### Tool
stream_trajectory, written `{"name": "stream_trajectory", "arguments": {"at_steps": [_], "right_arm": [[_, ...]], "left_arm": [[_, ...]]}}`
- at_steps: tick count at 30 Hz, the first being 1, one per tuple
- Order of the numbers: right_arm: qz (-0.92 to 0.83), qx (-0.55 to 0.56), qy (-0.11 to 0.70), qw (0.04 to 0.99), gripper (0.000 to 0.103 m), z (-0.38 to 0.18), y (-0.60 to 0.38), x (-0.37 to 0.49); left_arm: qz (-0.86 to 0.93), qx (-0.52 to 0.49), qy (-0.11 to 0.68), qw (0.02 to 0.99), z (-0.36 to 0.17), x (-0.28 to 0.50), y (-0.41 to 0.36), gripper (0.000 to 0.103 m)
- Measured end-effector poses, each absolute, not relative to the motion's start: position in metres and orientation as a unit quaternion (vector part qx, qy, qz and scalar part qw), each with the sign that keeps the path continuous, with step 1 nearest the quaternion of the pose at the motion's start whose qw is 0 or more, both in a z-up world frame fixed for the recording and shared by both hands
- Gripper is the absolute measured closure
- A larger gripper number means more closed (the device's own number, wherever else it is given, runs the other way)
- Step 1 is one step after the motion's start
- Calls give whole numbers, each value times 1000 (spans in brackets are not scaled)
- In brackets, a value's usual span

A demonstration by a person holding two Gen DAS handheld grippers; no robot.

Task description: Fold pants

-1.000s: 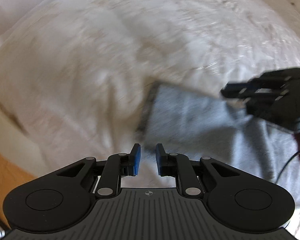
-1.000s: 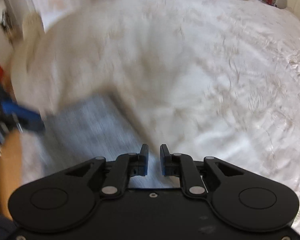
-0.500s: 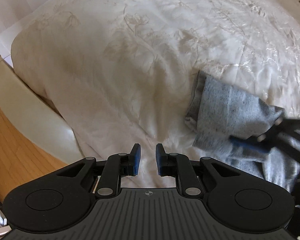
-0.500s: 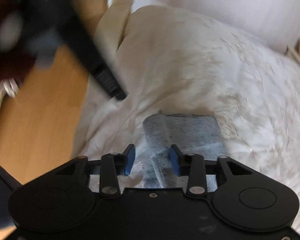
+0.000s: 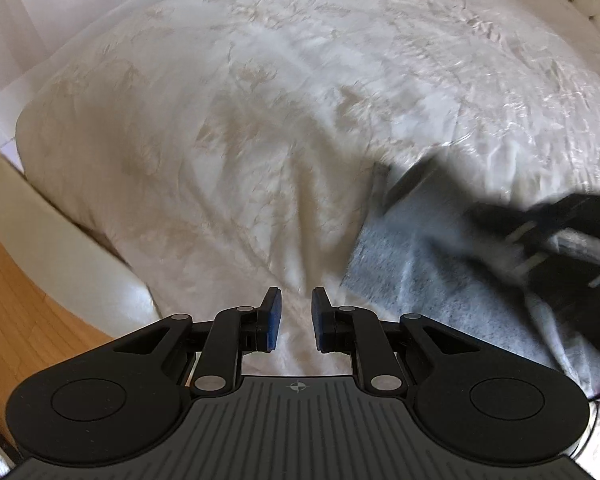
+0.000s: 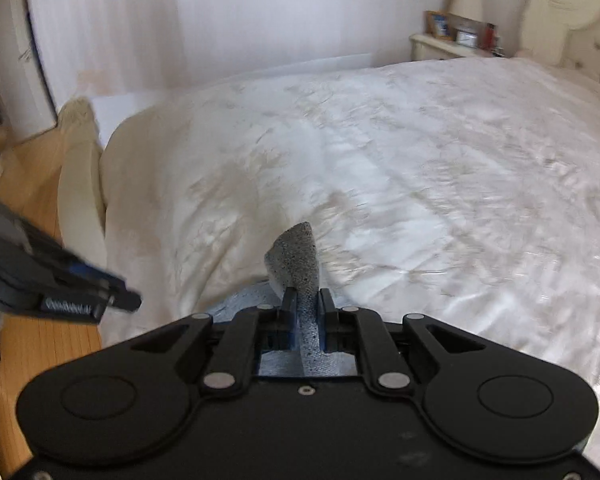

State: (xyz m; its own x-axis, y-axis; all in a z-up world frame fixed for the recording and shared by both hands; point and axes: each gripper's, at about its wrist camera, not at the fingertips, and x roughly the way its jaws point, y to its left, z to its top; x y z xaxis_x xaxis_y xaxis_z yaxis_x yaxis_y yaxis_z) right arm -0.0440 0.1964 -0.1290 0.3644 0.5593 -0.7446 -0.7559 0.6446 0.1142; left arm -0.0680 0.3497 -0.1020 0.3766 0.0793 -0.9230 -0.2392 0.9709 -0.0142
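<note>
**Pants pinched in my right hand-held gripper, fold under way**

Pants (image 6: 300, 256) sit near the foot corner of the bed (image 6: 440, 152), grey and speckled, lying on the white bedspread (image 5: 260, 120). In the right wrist view a ridge of the fabric stands up between the fingers of my right hand-held gripper (image 6: 305, 304), which is closed down on it, with the tip of the cloth poking out beyond the pads. My left hand-held gripper (image 5: 295, 300) hangs over bare bedspread just beside the garment's left edge, jaws a narrow gap apart and holding nothing.

I judge this to be the lifting stage of a fold: one edge is gathered and ready to be carried across. The next move calls for drawing that pinch over the rest of the garment in a level sweep, and probably for my left side to pin or take a matching edge so the layers stay square.

Much is unclear. The right tool is motion-smeared in the left view, and the pants are cut off at that frame's right edge. I cannot tell which part of the garment I hold, nor how many folds are already in it.
</note>
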Motion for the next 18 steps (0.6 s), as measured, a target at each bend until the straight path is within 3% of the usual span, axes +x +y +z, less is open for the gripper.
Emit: {"name": "stream_trajectory", "arguments": {"at_steps": [5,10,18], "right_arm": [[420,-122,436,787,77,-170,229,-61],[386,-67,432,812,67,-144,182,-60],[215,-77,465,856,66,-148,49,-37]], "left_arm": [[90,-68,529,841,-86,-59,345,87],[55,-68,512,855,-78,-37,325,87],[-39,-22,539,841,-115,-8,256,87]]}}
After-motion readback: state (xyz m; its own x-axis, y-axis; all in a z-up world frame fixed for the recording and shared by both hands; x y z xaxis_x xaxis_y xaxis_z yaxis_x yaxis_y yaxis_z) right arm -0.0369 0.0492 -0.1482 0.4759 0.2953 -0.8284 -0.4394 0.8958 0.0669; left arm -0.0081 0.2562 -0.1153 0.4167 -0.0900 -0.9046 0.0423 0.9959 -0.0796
